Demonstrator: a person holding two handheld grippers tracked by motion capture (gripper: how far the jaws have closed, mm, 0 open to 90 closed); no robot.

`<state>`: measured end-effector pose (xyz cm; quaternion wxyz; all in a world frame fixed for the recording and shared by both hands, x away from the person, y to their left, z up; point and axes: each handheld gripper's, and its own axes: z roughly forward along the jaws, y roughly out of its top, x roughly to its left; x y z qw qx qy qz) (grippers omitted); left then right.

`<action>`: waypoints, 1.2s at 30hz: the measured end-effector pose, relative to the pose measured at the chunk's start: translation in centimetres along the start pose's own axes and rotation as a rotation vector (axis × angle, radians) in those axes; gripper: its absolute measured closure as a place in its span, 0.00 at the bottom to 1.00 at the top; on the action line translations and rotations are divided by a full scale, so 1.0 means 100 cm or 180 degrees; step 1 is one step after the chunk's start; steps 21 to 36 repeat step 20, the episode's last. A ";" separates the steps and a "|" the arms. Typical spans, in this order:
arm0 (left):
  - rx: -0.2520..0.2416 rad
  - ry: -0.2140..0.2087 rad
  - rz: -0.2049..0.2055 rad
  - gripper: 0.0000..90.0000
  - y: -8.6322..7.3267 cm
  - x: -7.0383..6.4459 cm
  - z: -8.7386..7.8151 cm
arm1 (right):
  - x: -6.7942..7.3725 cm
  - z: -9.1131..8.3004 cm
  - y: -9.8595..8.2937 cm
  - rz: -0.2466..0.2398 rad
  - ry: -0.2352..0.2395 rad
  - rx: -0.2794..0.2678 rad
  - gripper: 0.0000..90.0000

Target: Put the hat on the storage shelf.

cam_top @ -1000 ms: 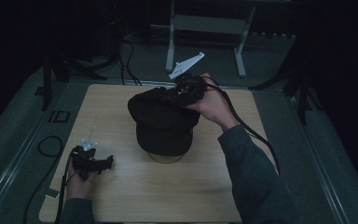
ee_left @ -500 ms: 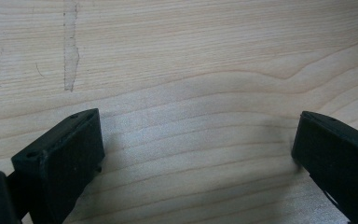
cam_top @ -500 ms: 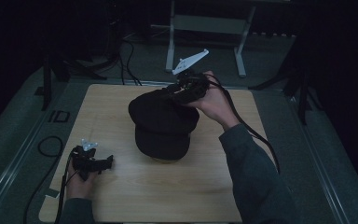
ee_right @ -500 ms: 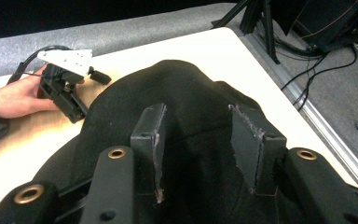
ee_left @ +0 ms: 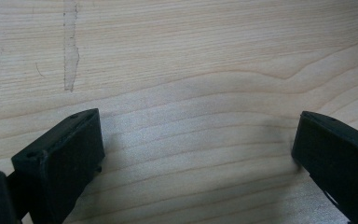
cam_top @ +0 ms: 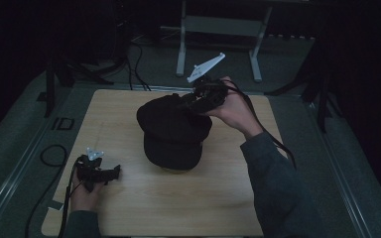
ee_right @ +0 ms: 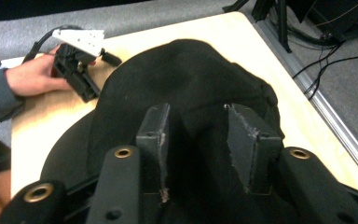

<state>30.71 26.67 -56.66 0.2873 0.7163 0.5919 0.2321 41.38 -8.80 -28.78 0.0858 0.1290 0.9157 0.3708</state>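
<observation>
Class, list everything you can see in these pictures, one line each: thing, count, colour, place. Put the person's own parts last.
Cap: one, black, middle of the table, resting on something pale underneath that I cannot identify.
Table: one, light wood, centre of the high view.
Stand: one, grey, on the floor beyond the table.
Cables: several, black, on the floor behind and left of the table.
Left hand-held gripper: one, black, low over the table's near-left part, jaws open with nothing between them.
Right hand-held gripper: one, black, at the cap's far edge, fabric between its jaws.
Sleeves: two, grey.
</observation>
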 end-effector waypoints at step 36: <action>0.0003 0.0004 -0.0003 0.02 0.000 0.000 0.000 | -0.014 -0.014 -0.044 0.0112 0.0047 0.0292 0.84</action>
